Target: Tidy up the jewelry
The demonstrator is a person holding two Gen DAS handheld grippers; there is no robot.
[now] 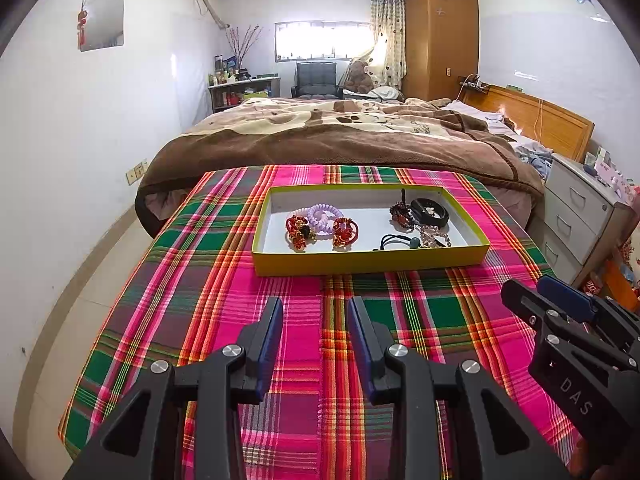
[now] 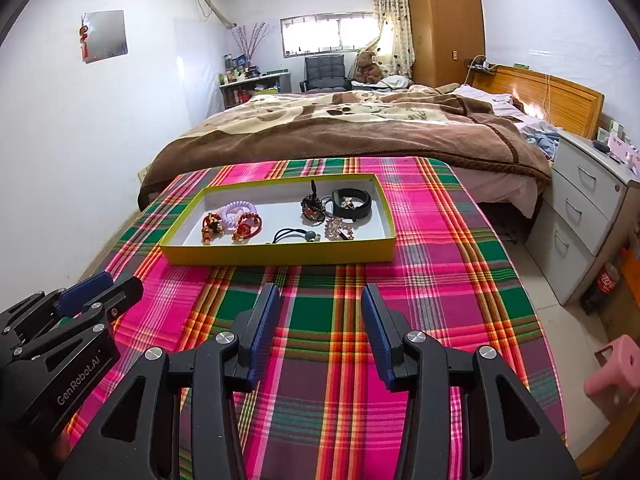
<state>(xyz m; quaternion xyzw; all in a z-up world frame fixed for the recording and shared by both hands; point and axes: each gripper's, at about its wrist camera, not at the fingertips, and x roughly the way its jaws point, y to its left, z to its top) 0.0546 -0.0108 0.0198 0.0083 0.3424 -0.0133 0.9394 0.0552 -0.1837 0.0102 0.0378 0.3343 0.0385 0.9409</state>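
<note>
Both the left gripper [image 1: 315,312] and right gripper [image 2: 320,298] hover empty with fingers apart, aimed at the yellow tray [image 1: 372,258] at 12 o'clock, apparently because its jewelry is already sorted into two clusters.

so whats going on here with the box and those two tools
A person holds a tool in each hand over a plaid-covered table. The left tool and right tool are both open and empty, short of the yellow tray. Hair ties and bracelets, like the purple coil tie, lie inside it.

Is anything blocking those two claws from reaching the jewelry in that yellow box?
Nothing visible. Only bare plaid cloth lies between the left gripper, the right gripper and the open tray; its low near wall is the only edge to clear.
</note>
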